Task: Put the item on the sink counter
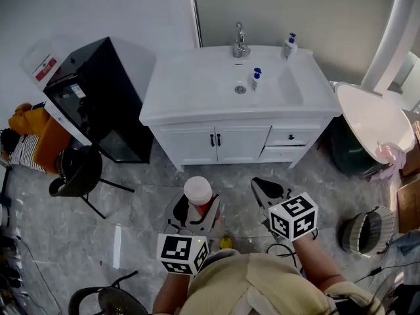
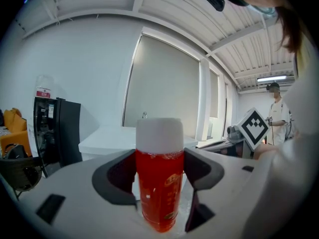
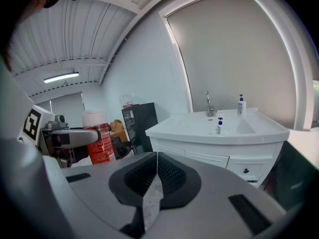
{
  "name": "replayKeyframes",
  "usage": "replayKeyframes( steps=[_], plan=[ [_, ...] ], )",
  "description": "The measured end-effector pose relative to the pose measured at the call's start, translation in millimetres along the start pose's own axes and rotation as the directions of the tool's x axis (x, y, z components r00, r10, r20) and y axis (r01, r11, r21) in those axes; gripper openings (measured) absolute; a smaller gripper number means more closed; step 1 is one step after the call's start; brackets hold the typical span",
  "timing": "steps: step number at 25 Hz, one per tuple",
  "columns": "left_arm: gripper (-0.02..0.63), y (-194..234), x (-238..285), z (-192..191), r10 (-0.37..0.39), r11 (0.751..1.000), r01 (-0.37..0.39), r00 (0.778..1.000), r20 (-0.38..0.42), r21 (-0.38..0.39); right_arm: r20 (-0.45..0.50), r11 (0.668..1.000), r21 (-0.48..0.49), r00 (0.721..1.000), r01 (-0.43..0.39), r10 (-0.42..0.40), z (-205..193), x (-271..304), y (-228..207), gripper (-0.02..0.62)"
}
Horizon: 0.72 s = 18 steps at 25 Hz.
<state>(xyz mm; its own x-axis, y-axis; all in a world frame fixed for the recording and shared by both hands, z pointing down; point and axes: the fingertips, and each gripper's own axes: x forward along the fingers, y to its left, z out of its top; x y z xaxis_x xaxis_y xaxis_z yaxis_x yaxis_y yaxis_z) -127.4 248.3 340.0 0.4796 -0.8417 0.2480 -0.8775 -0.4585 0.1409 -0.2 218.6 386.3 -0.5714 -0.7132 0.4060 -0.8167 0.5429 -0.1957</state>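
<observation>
Left gripper view: we clamp the red bottle (image 2: 159,183) upright in our left hand-held gripper (image 2: 159,169), ready to stand it on the far bench (image 1: 177,87), our right hand-held gripper (image 3: 155,176) closed and empty.

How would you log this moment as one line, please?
left gripper: shut on red bottle | right gripper: shut, empty | sink counter: bottle not yet placed

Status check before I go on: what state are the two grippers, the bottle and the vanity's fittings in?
left gripper: shut on the red bottle
red bottle: upright, white cap on, not yet on the sink counter
right gripper: shut, empty
cabinet doors: closed
drawer: closed
basin pump bottle: upright
corner pump bottle: upright
</observation>
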Motion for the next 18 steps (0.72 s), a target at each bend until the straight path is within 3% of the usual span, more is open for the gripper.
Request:
replayKeyframes(
  steps=[6, 18],
  plan=[
    [0.316, 28, 9, 9, -0.026, 1.0, 0.026, 1.0, 0.009, 0.002, 0.021, 0.999, -0.006, 0.999, 0.041, -0.041, 17, 21, 5, 0.026],
    [0.316, 60, 24, 6, -0.045, 0.999, 0.045, 0.999, -0.018, -0.001, -0.042, 0.995, -0.06, 0.996, 0.076, -0.079, 14, 52, 11, 0.026]
  ],
)
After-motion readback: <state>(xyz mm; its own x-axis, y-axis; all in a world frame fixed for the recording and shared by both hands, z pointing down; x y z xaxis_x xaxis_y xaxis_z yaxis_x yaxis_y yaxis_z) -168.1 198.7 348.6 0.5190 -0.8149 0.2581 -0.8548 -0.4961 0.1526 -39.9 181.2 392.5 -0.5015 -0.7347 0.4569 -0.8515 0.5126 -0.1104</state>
